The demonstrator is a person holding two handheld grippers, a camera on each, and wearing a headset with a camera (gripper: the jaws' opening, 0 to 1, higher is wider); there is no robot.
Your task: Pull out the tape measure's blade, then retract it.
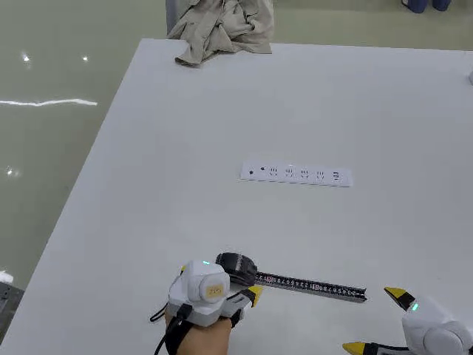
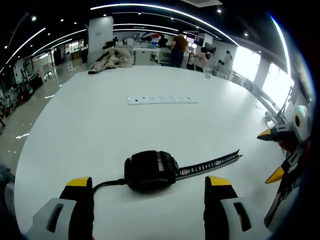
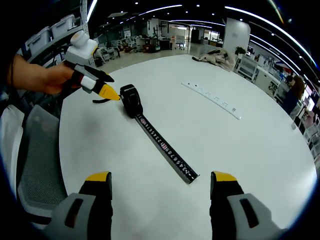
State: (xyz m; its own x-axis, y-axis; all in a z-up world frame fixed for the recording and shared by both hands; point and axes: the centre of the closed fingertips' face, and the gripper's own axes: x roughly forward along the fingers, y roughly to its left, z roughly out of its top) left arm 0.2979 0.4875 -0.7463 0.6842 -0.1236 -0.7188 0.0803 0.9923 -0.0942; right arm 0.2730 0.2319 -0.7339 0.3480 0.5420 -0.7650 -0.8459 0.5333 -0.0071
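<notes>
Tape measure: its black case (image 1: 236, 268) rests on the white counter (image 1: 222, 133) near the front edge. The blade (image 1: 310, 285) is pulled out and lies flat, running from the case toward the right tongs (image 1: 375, 319). The left tongs (image 2: 148, 182) are spread wide, with the case between their yellow tips and not pinched. The right tongs are spread too and hold nothing, and the blade's end lies just ahead of them. Farther back sits a white power strip (image 1: 295, 174). A crumpled beige cloth (image 1: 222, 29) lies at the far edge.
</notes>
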